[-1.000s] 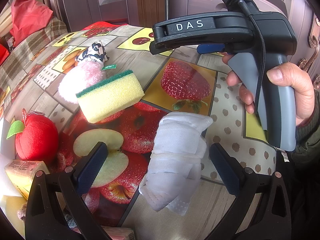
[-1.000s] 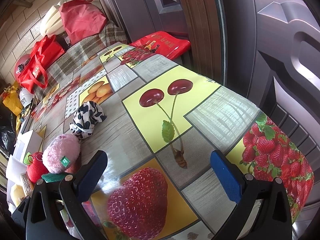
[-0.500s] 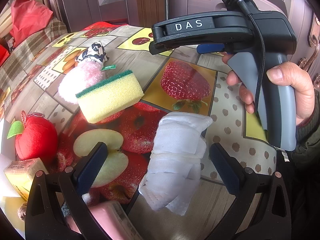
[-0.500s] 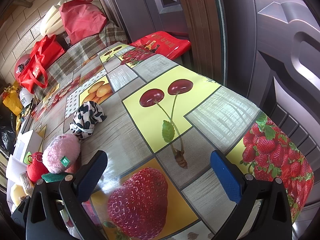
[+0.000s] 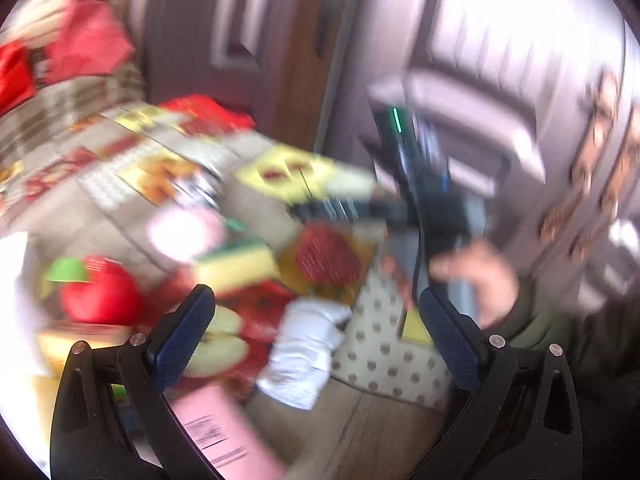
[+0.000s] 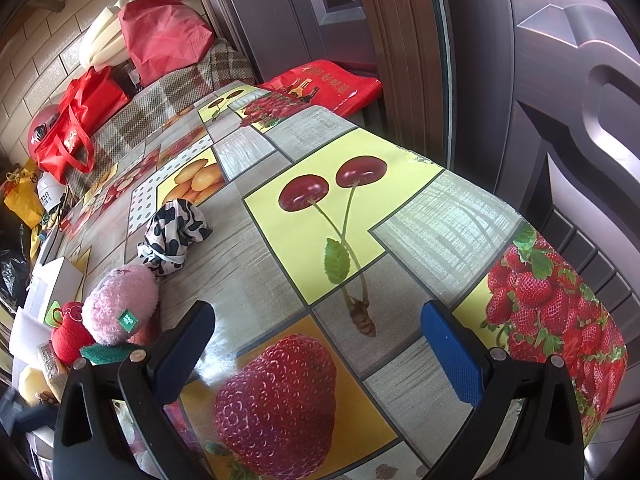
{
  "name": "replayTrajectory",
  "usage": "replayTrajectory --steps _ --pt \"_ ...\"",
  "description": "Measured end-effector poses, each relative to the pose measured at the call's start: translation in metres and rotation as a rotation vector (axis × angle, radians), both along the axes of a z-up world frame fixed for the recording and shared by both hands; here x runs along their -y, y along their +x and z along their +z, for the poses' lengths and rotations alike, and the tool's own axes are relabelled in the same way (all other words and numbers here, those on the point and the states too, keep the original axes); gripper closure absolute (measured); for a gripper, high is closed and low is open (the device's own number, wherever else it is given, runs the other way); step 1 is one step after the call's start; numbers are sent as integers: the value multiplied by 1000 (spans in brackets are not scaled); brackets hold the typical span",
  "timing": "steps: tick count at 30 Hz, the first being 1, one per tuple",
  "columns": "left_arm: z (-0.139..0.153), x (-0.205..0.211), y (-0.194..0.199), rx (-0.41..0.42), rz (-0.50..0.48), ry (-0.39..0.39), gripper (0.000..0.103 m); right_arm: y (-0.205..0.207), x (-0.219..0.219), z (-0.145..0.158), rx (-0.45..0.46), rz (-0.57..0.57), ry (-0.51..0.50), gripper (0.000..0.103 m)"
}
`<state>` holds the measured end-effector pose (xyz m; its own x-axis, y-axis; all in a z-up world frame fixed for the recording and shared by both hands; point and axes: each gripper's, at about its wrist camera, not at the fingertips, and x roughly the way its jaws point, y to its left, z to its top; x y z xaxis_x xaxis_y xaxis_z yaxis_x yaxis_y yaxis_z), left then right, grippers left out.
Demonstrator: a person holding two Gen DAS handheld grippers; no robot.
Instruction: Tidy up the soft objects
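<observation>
Both hand-held grippers are spread apart and empty: the left hand-held gripper [image 5: 316, 336], its view blurred, hangs over the rolled white cloth [image 5: 304, 356] lying between its fingers, probably lining up a grasp; the right hand-held gripper [image 6: 318, 354] hovers above bare fruit-printed worktop [image 6: 400, 224], likely kept clear.

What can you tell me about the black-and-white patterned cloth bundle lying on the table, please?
The cloth bundle is a soft, crumpled fabric wad with a cow-like print of black blotches on white. It seems gathered near one end by a thin white band, though that detail is small. It lies loose on the fruit-print tablecloth, on a grey wood-look patch beside the cherry panel, just beyond the pink plush toy; whether the two touch is unclear. Neither gripper is near it. In the left wrist view it is only a blur.
</observation>
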<state>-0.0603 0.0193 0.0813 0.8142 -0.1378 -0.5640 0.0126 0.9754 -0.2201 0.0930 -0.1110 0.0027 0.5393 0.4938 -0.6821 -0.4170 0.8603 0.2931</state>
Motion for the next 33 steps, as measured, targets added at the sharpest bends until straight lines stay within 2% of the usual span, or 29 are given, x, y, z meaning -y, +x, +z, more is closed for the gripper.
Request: replayTrajectory --steps 2,5,8,10,15,22,26,27,28,33 --pt "17 -19 -22 51 85 -14 0 0 0 0 0 0 0 0" --pt "31 -45 -63 87 215 20 0 0 0 0 0 0 3 0" --pt "26 -63 -100 68 297 93 0 0 -1 1 -1 0 7 0" --pt "15 -70 -116 19 319 140 0 -1 -1 1 -1 0 7 0" --pt "-17 -67 -121 -87 289 176 0 0 0 1 -1 -1 5 0" --pt "-35 -45 -98 -197 269 367 1 -1 -1 1 -2 -2 8 0" --pt "-54 -49 -95 -274 273 403 16 -1 0 1 -3 -1 13 0" --pt "-57 -48 -95 -282 281 423 23 -1 0 1 -3 -1 14 0" --pt "-59 -47 -96 -288 282 435 24 -1 0 1 -3 0 15 0" --pt "-53 -35 -101 -231 262 443 32 -1 1 2 -4 0 18 0"
